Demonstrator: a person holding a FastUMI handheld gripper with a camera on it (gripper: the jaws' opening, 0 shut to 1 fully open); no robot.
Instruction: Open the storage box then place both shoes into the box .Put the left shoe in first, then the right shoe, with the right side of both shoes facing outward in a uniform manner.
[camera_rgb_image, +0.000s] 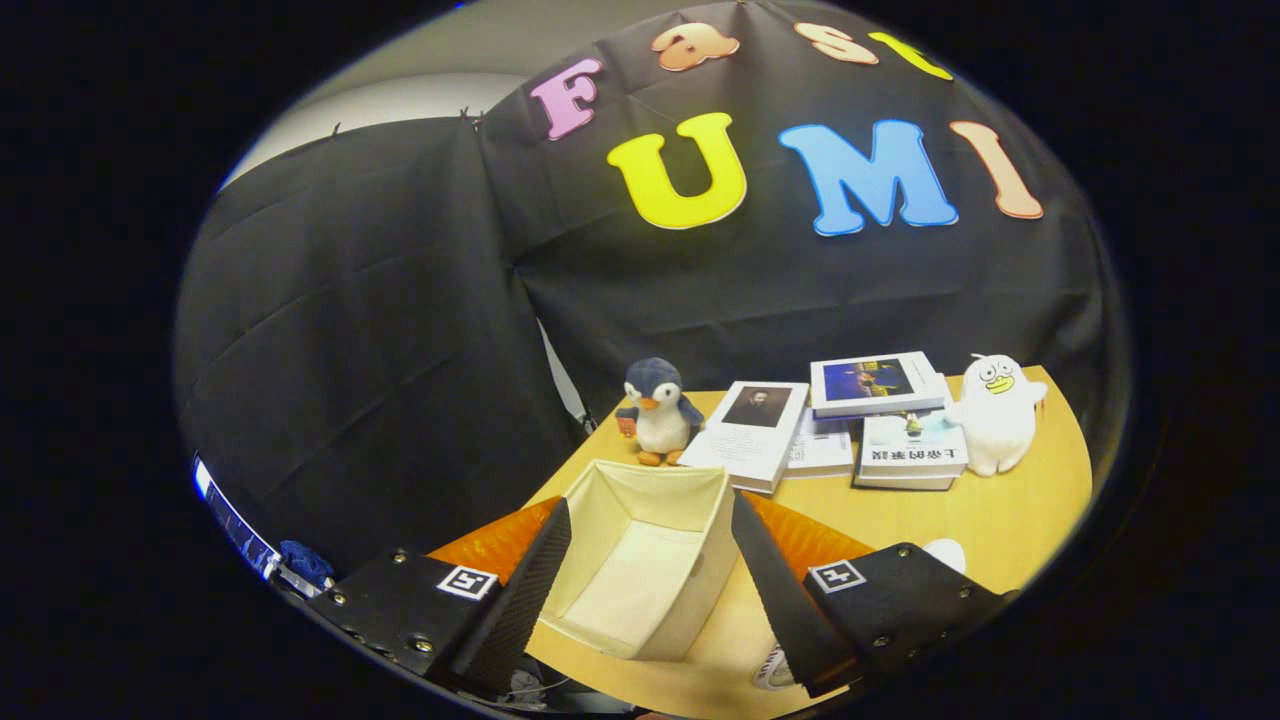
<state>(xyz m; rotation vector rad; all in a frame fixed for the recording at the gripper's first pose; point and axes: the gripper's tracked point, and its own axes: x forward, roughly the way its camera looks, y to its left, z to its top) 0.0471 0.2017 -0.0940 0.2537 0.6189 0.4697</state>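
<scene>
Black fingers of the gripper are held wide apart with nothing clamped, and the cream box, lid off and bare inside, is seen between them on the wooden table. Beyond it, from left to right, a plush penguin, stacked books and a white plush duck are ranged. A shoe's white toe is glimpsed behind the right finger.

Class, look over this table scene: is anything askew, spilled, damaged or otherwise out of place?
Nothing looks spilled or damaged. The books lie in a loose, uneven pile between the penguin toy and white duck toy. The storage box sits open and empty between the open gripper fingers.
</scene>
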